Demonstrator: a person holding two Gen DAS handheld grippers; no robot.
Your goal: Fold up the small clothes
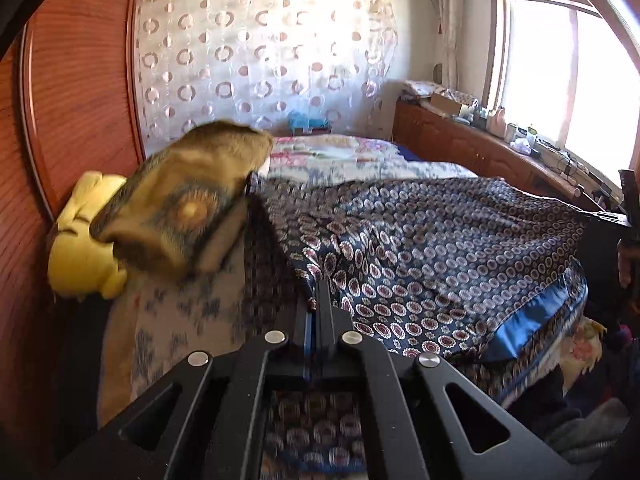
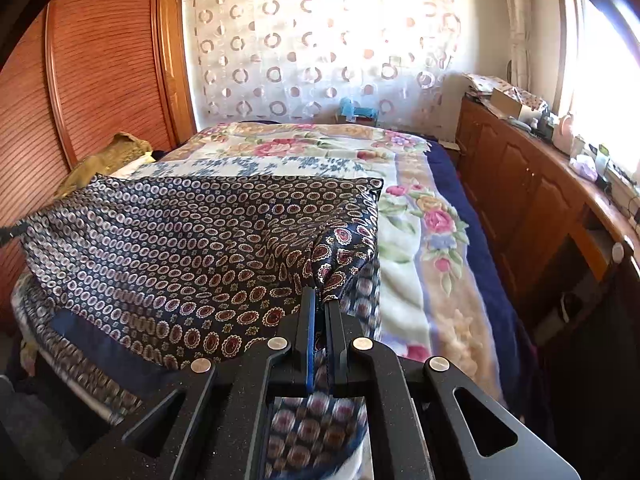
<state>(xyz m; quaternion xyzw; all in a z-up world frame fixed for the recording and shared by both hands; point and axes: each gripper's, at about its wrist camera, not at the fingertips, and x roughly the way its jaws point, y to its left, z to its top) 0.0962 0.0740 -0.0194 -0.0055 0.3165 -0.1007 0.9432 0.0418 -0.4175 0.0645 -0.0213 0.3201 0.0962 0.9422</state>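
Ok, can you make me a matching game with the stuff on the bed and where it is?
Things:
1. navy cloth
2. yellow cloth
3. floral blanket
4. blue toy

Places:
A. far end of the bed, by the curtain
B. spread flat over the bed
C. pinched in both tongs
D. by the wooden door, under an olive cloth

Pairs: 1-C, 2-D, 3-B, 4-A. The left tongs and right tongs each grip an edge of the navy cloth.
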